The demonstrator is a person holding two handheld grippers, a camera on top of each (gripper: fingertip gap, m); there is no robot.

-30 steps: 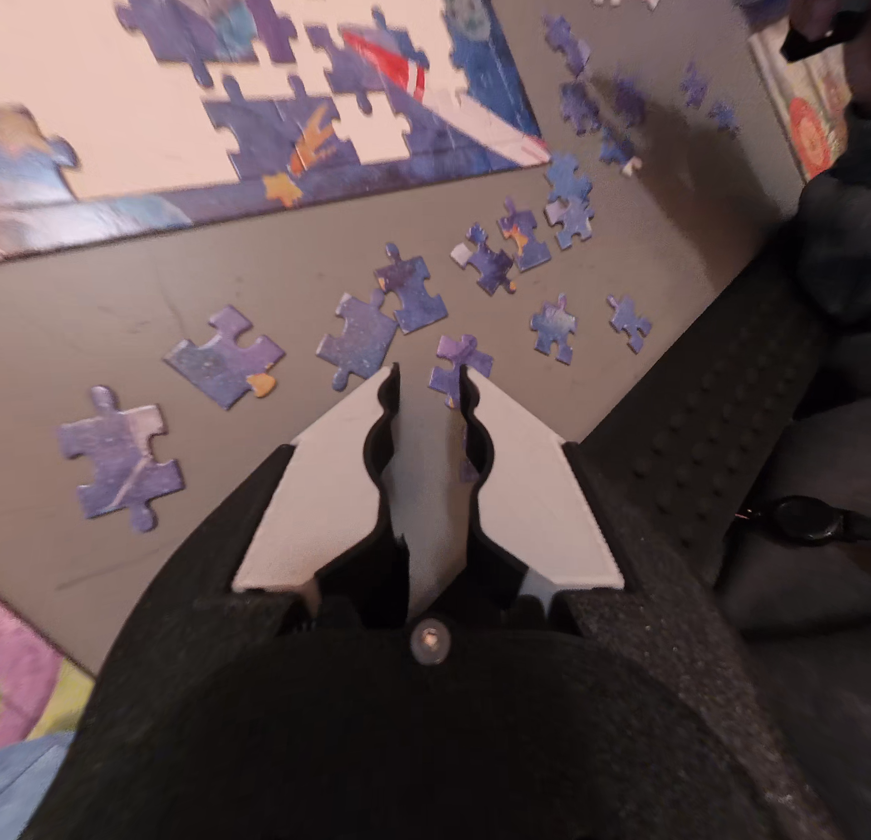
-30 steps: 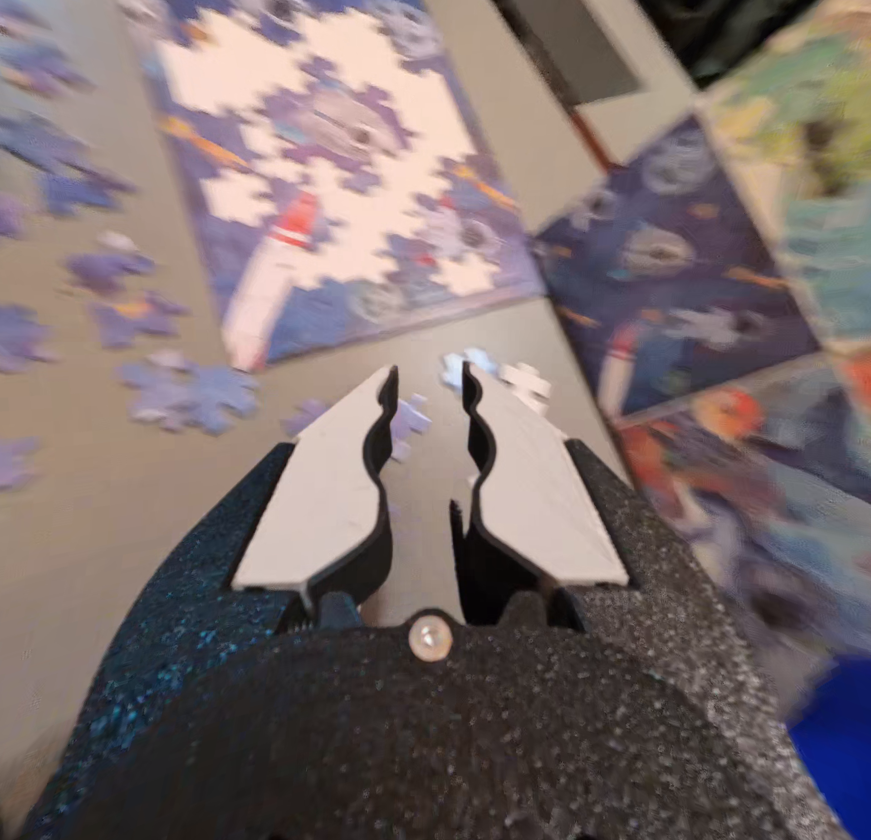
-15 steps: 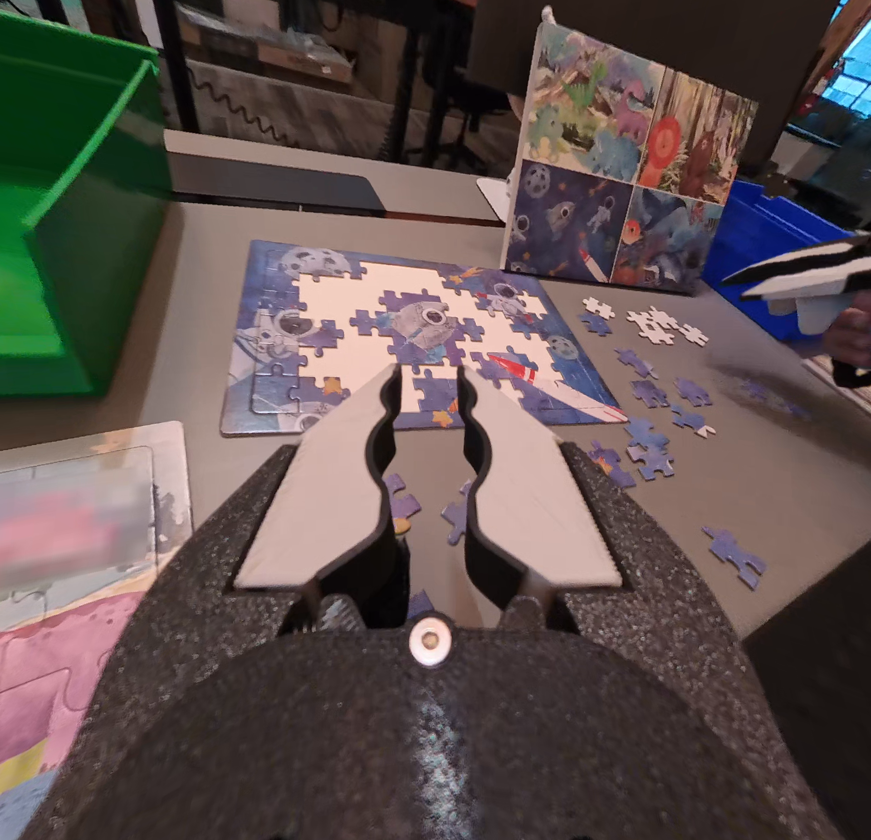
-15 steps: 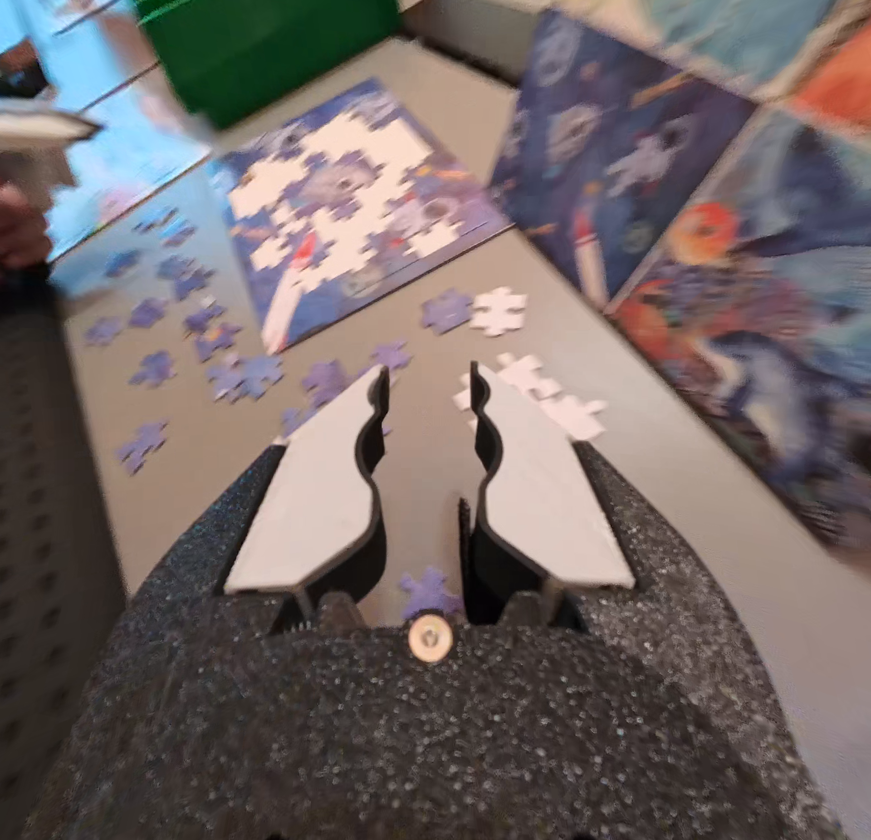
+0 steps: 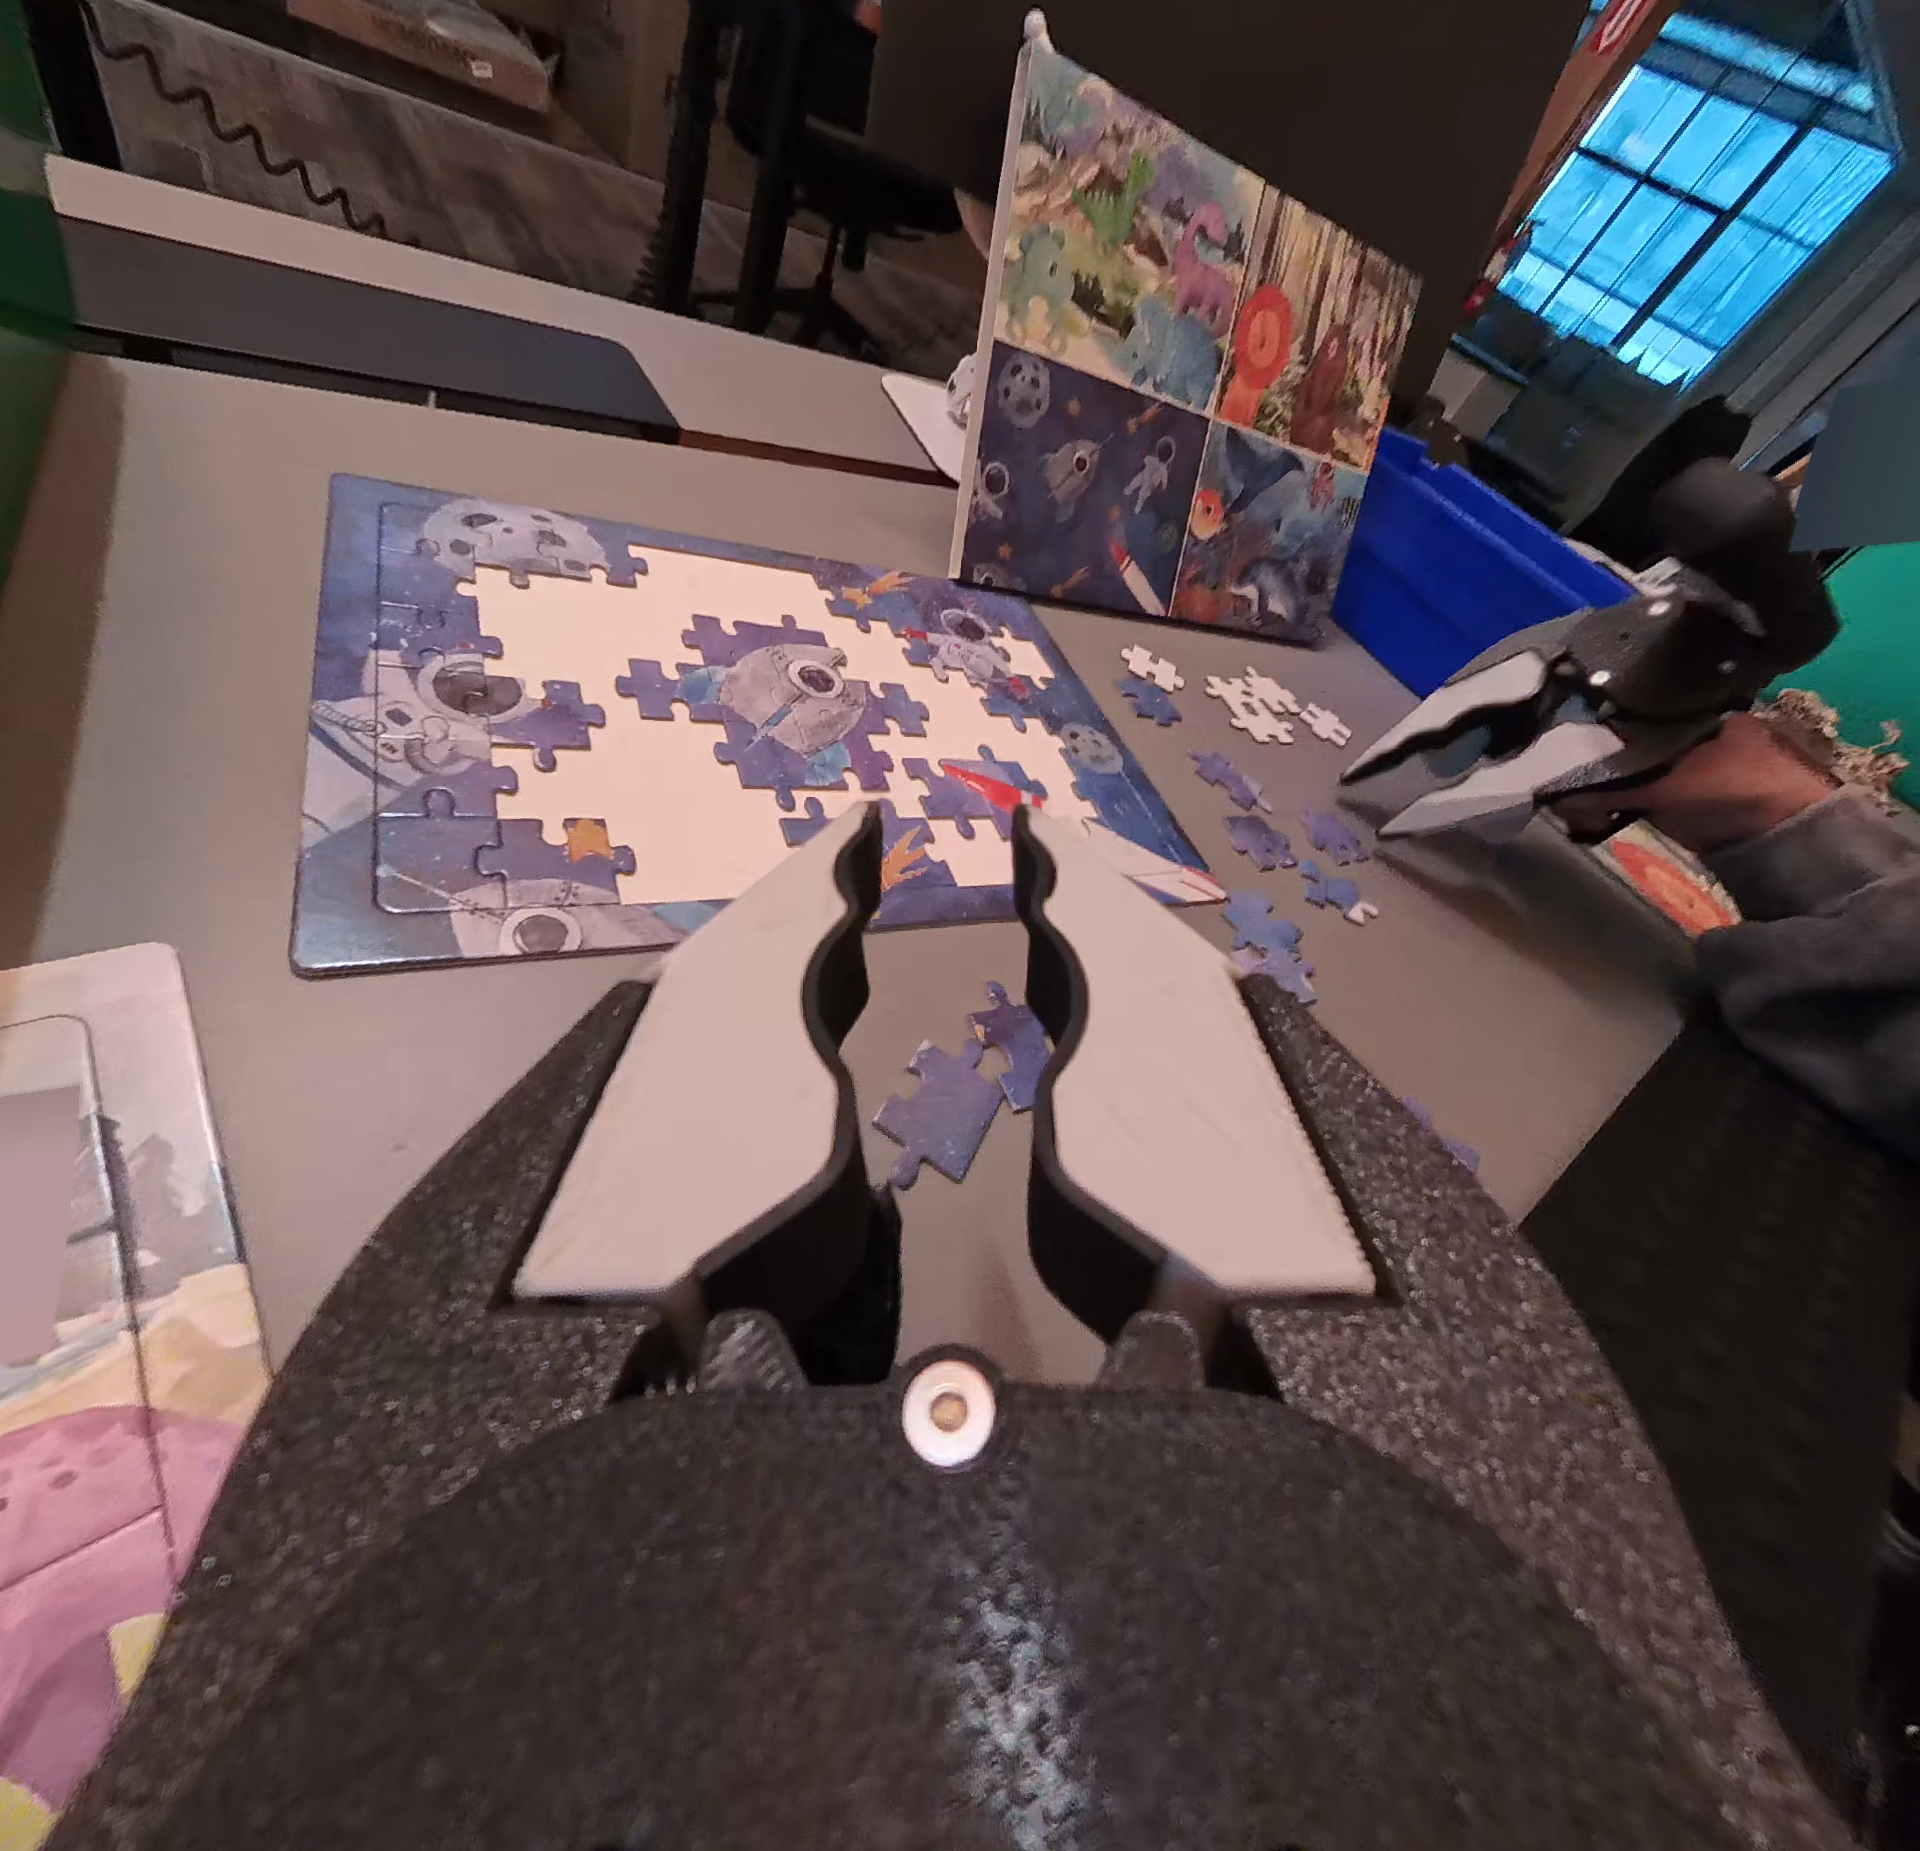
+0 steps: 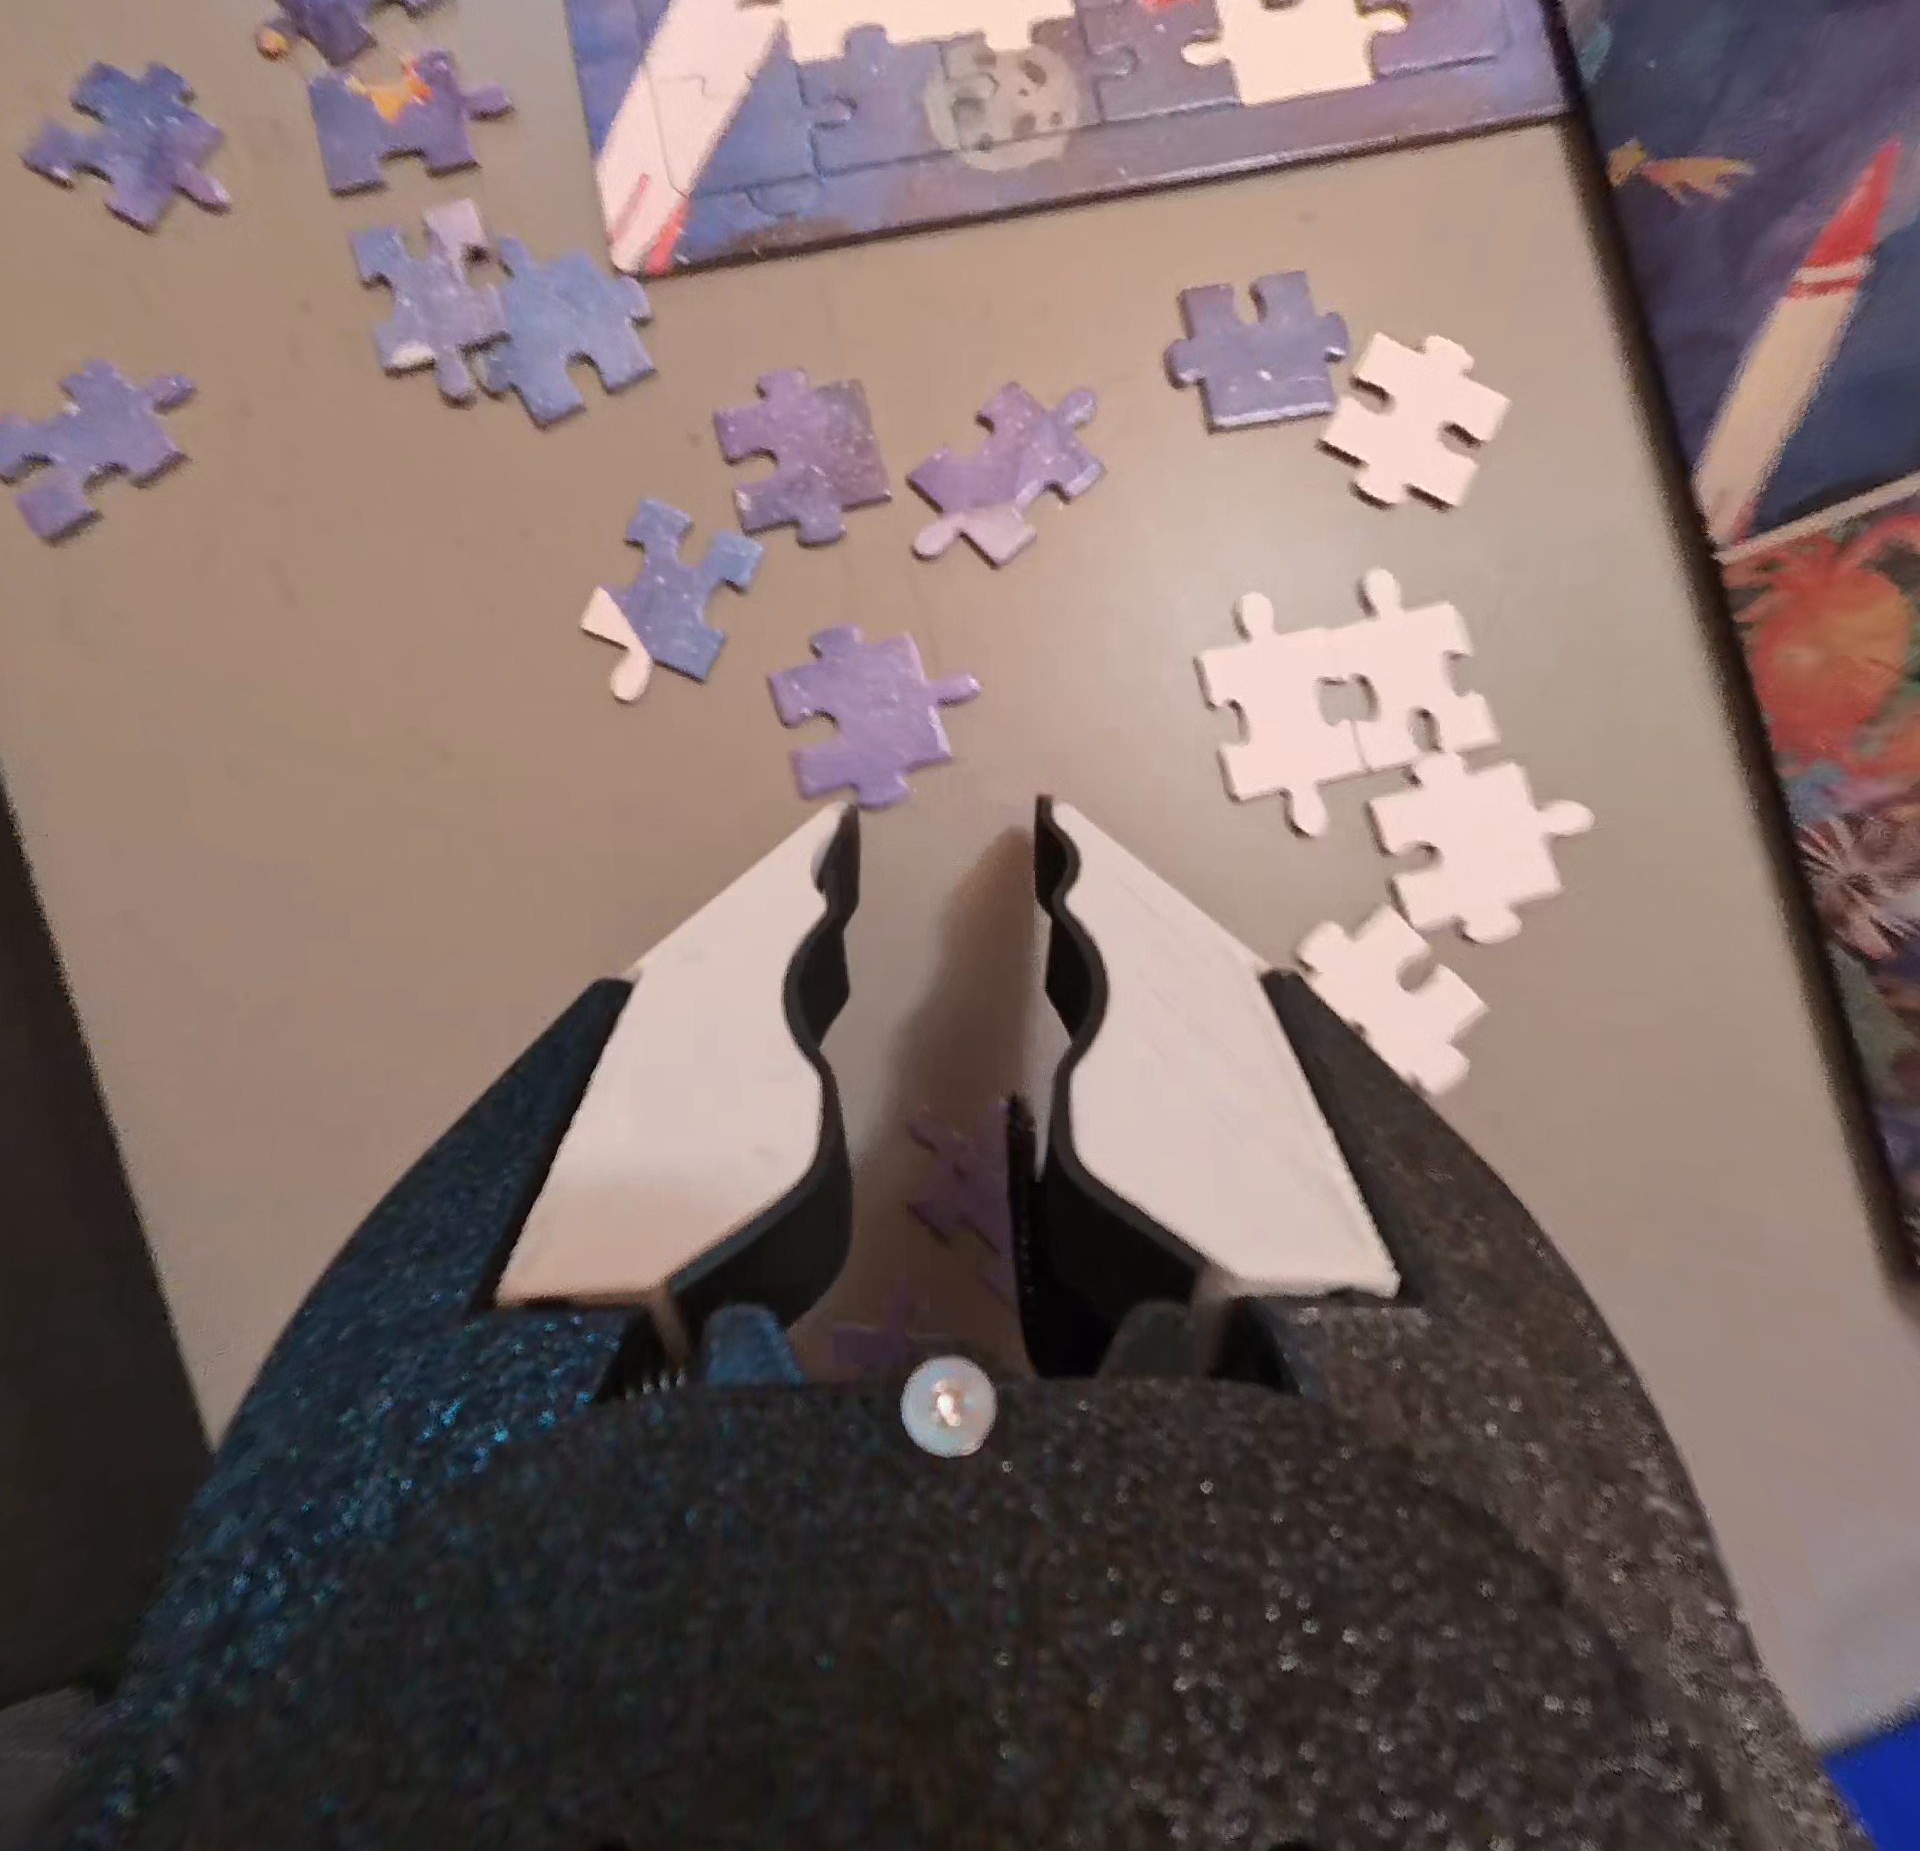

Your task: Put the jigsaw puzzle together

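A partly filled space jigsaw board (image 5: 665, 721) lies on the grey table (image 5: 187, 596), with white gaps in its middle. Its near corner shows in the right wrist view (image 6: 1039, 87). My left gripper (image 5: 945, 814) is open and empty, raised above the table in front of the board, over two loose blue pieces (image 5: 961, 1079). My right gripper (image 6: 945, 814) is open and empty, pointing down just short of a purple loose piece (image 6: 868, 726). It also shows in the left wrist view (image 5: 1382, 799) at the right. Several blue pieces (image 6: 561, 331) and face-down white pieces (image 6: 1351, 705) lie scattered.
An upright picture box (image 5: 1184, 378) stands behind the board and at the right edge of the right wrist view (image 6: 1787, 347). A blue bin (image 5: 1455, 575) is behind it. Another puzzle board (image 5: 94, 1230) lies at the left. A person's sleeve (image 5: 1818, 928) is at the right.
My left gripper rose from pointing down at loose pieces to a raised, level view of the whole table. My right gripper swung around and tipped down over the loose pieces. Both stayed open.
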